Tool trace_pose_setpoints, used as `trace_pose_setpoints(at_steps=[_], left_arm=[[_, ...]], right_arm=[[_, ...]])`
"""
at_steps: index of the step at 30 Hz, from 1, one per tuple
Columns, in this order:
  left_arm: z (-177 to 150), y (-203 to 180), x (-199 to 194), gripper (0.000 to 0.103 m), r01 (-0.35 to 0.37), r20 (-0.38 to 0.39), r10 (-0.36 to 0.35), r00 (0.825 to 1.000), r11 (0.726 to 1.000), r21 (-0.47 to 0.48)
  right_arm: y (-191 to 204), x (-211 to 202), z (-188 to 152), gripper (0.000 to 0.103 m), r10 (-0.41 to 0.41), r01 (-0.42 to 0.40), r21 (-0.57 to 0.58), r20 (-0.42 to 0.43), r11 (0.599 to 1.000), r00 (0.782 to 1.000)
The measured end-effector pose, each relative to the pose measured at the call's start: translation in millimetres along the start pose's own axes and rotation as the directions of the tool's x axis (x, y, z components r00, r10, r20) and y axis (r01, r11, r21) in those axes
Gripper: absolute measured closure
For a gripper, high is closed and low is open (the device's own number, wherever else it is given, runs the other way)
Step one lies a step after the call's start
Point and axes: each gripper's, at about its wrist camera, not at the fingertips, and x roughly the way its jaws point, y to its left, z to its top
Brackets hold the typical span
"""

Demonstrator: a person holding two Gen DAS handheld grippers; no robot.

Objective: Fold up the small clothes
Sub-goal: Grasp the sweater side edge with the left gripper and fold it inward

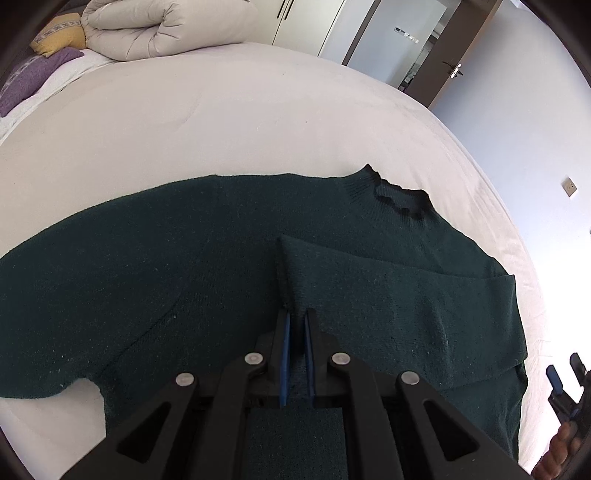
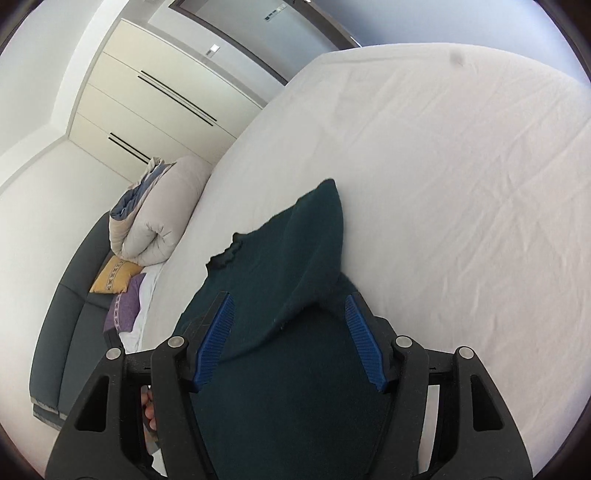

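A dark green sweater [image 1: 184,258] lies flat on the white bed [image 1: 221,122], collar [image 1: 400,195] toward the far right. One sleeve [image 1: 388,295] is folded across the body. My left gripper [image 1: 296,314] is shut on that sleeve's cuff corner, low over the sweater. My right gripper [image 2: 288,310] is open, its blue pads [image 2: 364,341] wide apart above the sweater [image 2: 280,387]; nothing is between them. It also shows at the right edge of the left wrist view [image 1: 565,380].
A rolled beige duvet [image 1: 155,26] lies at the head of the bed with a yellow cushion [image 1: 61,35] and a purple cushion [image 1: 33,77]. White wardrobes [image 2: 147,99] and a door [image 1: 447,62] stand beyond the bed.
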Motion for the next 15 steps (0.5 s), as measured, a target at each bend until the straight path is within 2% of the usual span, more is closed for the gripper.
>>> trace_pose_setpoints(at_steps=[3,6,10,15], left_arm=[[-3,7,7,0.096,-0.009,-0.009,0.009,1.0,1.0,-0.019],[-5,15,10,0.096,0.007,-0.004,-0.008,1.0,0.999,-0.041],[-4,15,23,0.091,0.022,-0.006,-0.022,1.0,1.0,0.02],[-9,41,29,0.09,0.162,0.064,-0.158,0.985,0.985,-0.052]], right_arm=[[1,9,23,0.041,0.006,-0.006,0.011,0.0,1.0,1.0],[1,27,41,0.041,0.047,-0.046,0.024,-0.041,0.999,0.998],[-4,63,60,0.041,0.086,-0.08,0.062,-0.103,0.995,0.991],[-14,112,84,0.041,0.16,-0.136,0.148,-0.161,0.979,0.974]])
